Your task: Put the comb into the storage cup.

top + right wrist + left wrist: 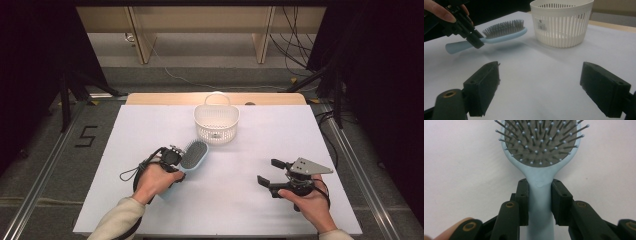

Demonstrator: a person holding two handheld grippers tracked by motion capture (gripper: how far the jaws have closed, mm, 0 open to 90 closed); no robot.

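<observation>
On the matte white table [240, 200], the left hand-held gripper [540, 195] clamps a pale-blue bristled hairbrush [540, 150]; the right hand-held gripper [540, 87] gapes empty.

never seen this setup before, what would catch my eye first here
The light blue hairbrush, held off the white table by its handle in the left gripper, bristles up, stands out first. Next comes the white slotted basket at the table's far middle. The right gripper waits open at the near right.
</observation>
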